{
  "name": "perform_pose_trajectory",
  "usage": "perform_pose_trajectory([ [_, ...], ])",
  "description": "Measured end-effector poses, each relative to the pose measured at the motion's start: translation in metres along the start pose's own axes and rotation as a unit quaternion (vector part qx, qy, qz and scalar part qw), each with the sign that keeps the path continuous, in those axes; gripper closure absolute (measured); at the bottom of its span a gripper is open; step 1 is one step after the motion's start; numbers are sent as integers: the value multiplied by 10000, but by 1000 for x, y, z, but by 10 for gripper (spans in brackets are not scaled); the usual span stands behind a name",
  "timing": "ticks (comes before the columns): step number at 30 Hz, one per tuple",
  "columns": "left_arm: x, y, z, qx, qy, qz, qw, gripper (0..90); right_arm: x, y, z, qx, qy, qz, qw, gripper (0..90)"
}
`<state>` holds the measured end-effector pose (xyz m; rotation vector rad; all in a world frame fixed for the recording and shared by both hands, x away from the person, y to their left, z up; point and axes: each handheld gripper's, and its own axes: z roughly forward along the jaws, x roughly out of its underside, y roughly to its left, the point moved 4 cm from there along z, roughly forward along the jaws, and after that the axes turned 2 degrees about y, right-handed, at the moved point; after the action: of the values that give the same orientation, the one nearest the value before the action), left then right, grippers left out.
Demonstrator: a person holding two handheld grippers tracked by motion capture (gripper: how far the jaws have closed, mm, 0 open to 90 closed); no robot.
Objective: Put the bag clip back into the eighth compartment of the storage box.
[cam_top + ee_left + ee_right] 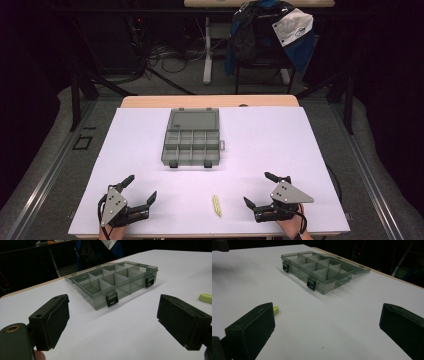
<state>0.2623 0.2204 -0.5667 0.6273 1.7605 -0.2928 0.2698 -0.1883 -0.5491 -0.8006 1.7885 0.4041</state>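
Light is falling from above onto the white surface (pixel 260 145), which is showing bright and even, while the room beyond it is sinking into near black. The compartment box (pixel 192 137) is casting only a soft, short shadow toward the near side. In the left gripper view the white is glaring at the upper right and the close jaws are looking slightly soft. The right gripper view is dimmer and greyer, with its near jaws blurring and faint grain showing.
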Motion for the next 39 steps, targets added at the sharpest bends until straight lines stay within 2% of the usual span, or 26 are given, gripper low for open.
perform_pose_trajectory([
  [13,0,0,-1,19,16,-18,10000,107,-12,16,20,-228,357,139,9990,0],
  [26,-1,0,-2,7,11,43,10000,107,-22,30,31,-429,692,202,9965,0],
  [35,-1,-1,-3,-1,-26,58,10000,107,-29,39,40,-487,1000,352,9932,0],
  [39,-2,-1,-3,-3,-32,79,10000,108,-30,43,45,-514,1220,393,9904,0],
])
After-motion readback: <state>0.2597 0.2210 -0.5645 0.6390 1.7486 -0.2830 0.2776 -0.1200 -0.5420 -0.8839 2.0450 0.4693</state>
